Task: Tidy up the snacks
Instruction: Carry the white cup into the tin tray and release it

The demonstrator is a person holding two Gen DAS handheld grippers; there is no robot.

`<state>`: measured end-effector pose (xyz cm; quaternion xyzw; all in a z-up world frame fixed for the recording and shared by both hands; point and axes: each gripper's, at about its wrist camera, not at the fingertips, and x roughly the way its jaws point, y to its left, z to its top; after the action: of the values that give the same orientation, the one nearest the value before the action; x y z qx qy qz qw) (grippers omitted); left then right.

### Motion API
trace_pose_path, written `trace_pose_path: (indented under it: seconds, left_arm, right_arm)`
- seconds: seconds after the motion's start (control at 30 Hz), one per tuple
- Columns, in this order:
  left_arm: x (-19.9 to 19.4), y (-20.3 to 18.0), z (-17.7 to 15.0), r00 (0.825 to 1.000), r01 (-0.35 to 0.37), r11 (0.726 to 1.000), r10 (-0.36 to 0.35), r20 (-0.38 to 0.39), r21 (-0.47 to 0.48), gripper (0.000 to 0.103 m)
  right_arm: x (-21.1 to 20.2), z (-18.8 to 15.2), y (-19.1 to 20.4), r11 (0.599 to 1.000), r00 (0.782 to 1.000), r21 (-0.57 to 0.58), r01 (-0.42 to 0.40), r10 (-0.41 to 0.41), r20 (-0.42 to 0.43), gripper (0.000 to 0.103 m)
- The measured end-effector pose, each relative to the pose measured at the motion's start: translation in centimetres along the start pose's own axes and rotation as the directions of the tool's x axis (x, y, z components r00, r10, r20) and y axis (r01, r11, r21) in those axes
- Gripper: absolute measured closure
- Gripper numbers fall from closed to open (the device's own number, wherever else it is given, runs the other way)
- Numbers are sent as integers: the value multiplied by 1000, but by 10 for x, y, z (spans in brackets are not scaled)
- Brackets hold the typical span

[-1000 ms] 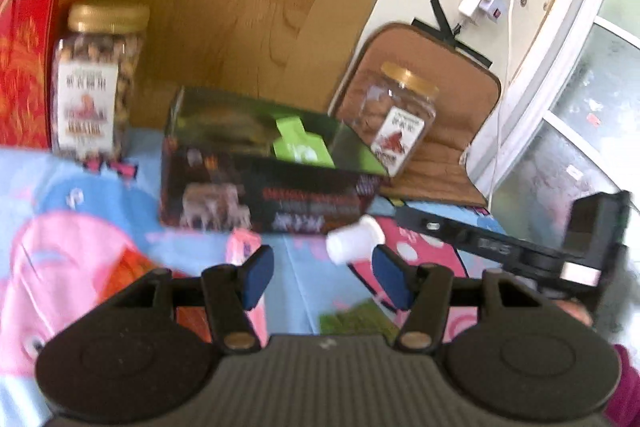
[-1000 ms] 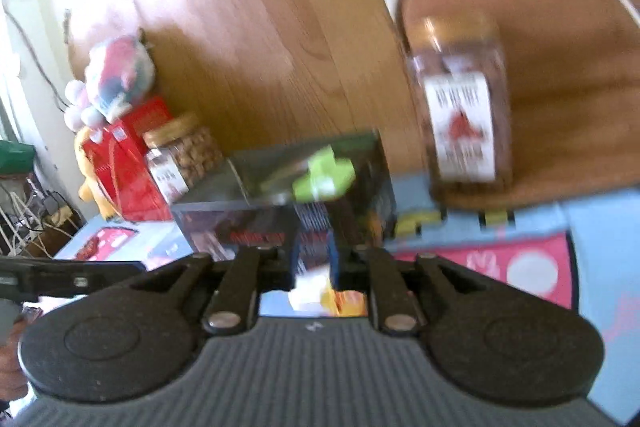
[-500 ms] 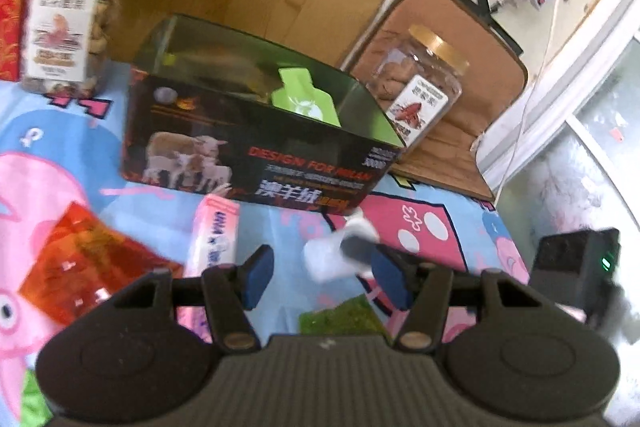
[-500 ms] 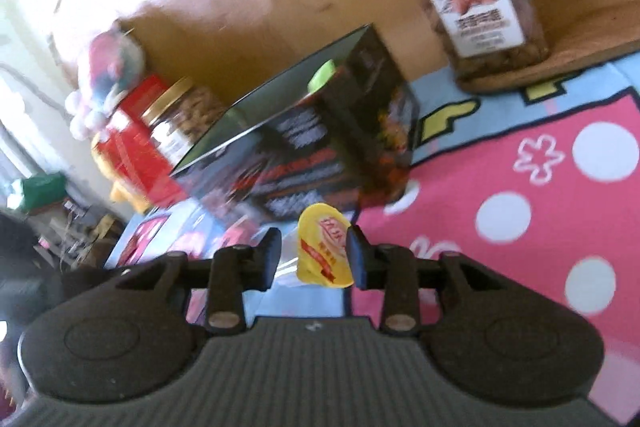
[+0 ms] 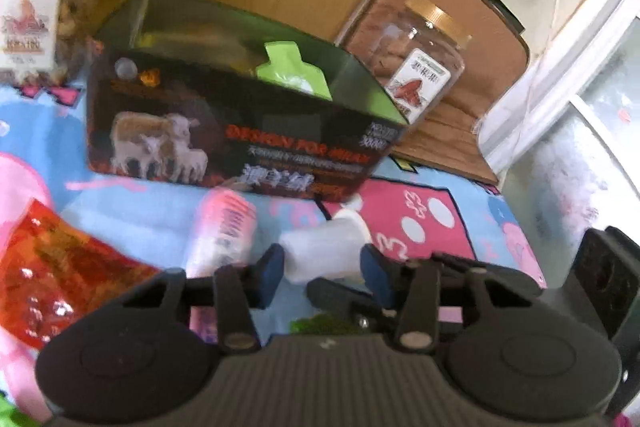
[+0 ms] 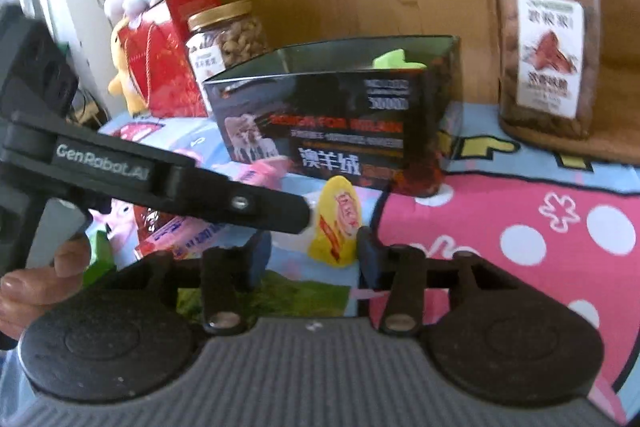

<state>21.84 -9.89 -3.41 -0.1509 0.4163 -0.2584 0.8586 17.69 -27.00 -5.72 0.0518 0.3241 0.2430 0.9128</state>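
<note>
White cup point(image 5: 325, 251) lies on its side between the left gripper's point(image 5: 322, 275) jaws, which have just been closing; contact is unclear. Its yellow lid point(image 6: 338, 223) faces the right gripper point(image 6: 311, 254), jaws just closing, one pad beside it. Beyond stands the black box point(image 5: 240, 131).

A cartoon-print cloth point(image 5: 420, 227) carries the dark open box point(image 5: 240, 147), a red packet point(image 5: 52, 267) and a pink packet point(image 5: 228, 231)

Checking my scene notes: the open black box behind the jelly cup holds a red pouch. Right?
Not quite: the pouch standing in the black box is green, not red, as the left wrist view shows. The box does sit behind the jelly cup.
</note>
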Motion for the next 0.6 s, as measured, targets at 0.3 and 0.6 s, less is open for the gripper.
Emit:
trace_pose_path:
  seconds: [0.3,0.6]
  left_arm:
    - [-60,-19,23,982,135,988,-144,121,73,61]
    - [-81,24,37,980,18,999,-23,200,30,59]
  right_arm:
    - [-11,28,22,998,990,2,-63,62,130,91]
    - [-23,35,24,998,986,-64,22,-11,166,76]
